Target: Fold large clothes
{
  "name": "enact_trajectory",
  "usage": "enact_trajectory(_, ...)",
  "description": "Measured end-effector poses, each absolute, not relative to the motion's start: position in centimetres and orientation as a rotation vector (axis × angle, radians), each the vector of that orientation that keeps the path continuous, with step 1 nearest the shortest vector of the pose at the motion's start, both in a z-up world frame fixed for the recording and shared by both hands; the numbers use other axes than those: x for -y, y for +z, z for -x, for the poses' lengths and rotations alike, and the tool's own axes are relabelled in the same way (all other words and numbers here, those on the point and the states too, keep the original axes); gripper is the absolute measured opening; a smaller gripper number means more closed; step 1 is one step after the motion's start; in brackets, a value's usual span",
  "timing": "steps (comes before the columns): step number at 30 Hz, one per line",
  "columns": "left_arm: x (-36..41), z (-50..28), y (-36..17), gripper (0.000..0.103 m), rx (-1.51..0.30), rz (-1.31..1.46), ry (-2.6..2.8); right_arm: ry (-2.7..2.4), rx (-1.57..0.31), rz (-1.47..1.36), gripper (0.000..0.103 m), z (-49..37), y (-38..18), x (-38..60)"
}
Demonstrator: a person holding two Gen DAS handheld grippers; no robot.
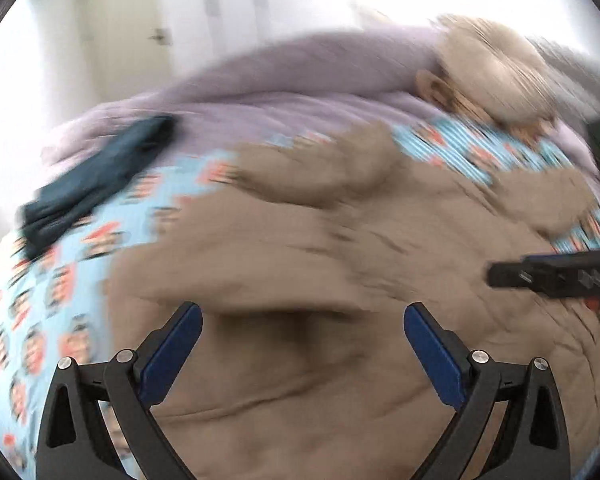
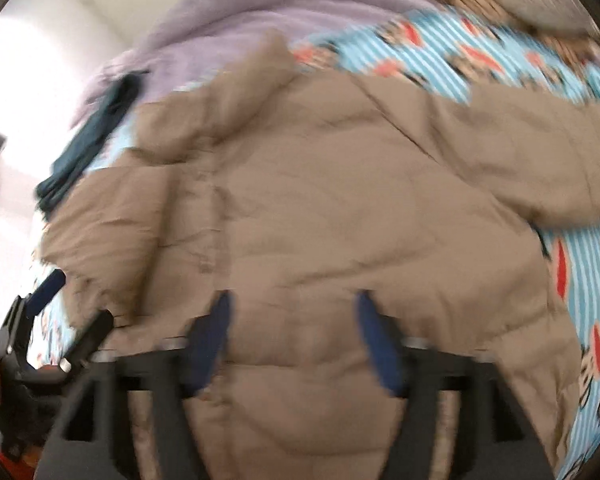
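A large tan padded jacket (image 1: 320, 248) lies spread on a bed; it fills the right wrist view (image 2: 320, 200) too, with one sleeve (image 2: 520, 152) stretched to the right. My left gripper (image 1: 303, 316) is open just above the jacket's near part, holding nothing. My right gripper (image 2: 294, 304) is open over the jacket's lower middle, holding nothing. The right gripper also shows at the right edge of the left wrist view (image 1: 556, 272); the left gripper shows at the lower left of the right wrist view (image 2: 56, 320). Both views are motion-blurred.
The bed has a blue striped sheet with a cartoon print (image 1: 60, 300) and a lilac blanket (image 1: 300, 76) behind it. A dark teal folded garment (image 1: 96, 184) lies at the left. A tan plush toy or pillow (image 1: 492, 72) sits at the back right. A white door (image 1: 120, 32) stands behind.
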State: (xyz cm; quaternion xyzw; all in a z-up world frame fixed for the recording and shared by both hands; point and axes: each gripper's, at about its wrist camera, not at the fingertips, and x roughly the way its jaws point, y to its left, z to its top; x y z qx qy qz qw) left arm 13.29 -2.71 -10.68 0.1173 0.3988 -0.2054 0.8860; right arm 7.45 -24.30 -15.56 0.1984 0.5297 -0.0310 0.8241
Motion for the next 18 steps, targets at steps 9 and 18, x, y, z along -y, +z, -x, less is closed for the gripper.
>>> enact_trajectory(9, -8.0, -19.3, -15.8, 0.101, -0.988, -0.056, -0.04, 0.146, -0.957, 0.198, 0.094, -10.5, -13.4, 8.4)
enact_trajectory(18, -8.5, -18.8, -18.8, 0.101, -1.037, -0.058, -0.032, -0.038, -0.976, -0.041, 0.009, -15.7, -14.5, 12.8)
